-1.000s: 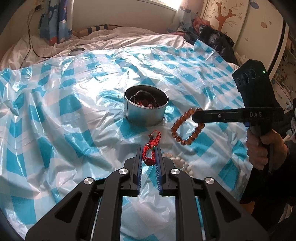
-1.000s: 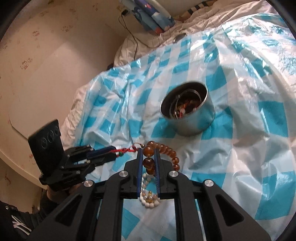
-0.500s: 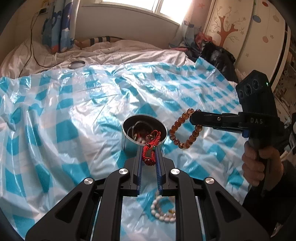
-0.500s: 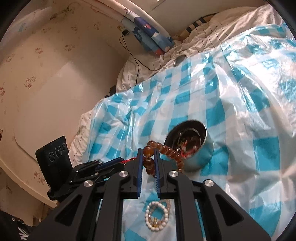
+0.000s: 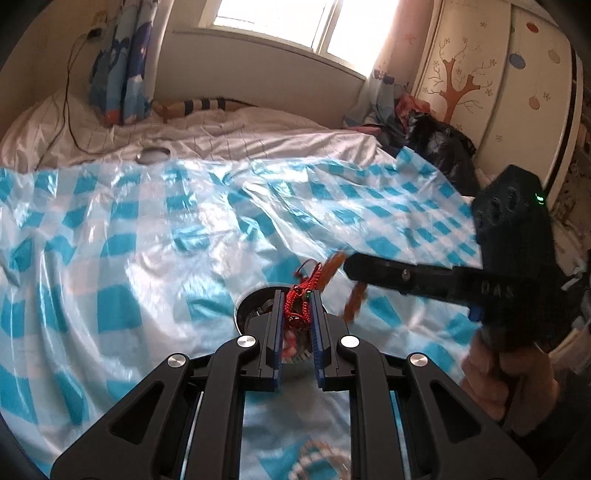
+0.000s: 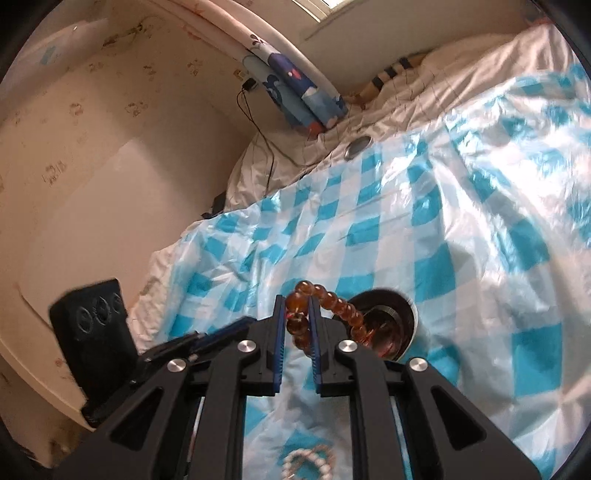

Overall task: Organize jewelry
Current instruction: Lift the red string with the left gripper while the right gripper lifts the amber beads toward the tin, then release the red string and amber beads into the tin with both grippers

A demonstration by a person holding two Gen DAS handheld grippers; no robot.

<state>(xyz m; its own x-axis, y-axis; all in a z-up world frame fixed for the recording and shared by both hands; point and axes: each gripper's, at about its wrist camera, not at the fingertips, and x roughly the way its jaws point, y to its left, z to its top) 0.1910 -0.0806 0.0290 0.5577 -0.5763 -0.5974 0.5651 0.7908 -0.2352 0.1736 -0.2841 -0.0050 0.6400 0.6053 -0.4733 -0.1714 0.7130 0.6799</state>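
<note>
i had the left gripper (image 5: 297, 314) clamped on the red cord bracelet (image 5: 301, 301), its blue pads pinching the knotted loop at lower centre of the left view, directly above the round metal tin (image 5: 251, 308) whose rim peeked out behind the fingers. i judged that placement as deliberate: the piece hung over the open mouth so that letting go would drop it inside with the jewelry already there.

the right gripper (image 6: 297, 323) was closed on the amber bead bracelet (image 6: 325, 308), a few beads squeezed between the pads and the rest arcing to the right toward the tin (image 6: 391, 325), which sat just right of centre in the right view. the beads hung beside the rim rather than over the opening, so i reckoned that hand needed a little more travel. in the left view the same bracelet showed only as an orange blur at the tip of the other tool.

a white pearl bracelet (image 6: 308, 463) lay loose at the bottom edge, not yet collected.

everything rested on a glossy blue-and-white checked plastic sheet (image 6: 480, 240) spread over a bed, wrinkled and soft, so the tin could tip if nudged. white bedding (image 5: 229, 133) filled the upper part, with a bright window (image 5: 280, 18) top centre and a wardrobe painted with a tree (image 5: 476, 74) at upper right.
</note>
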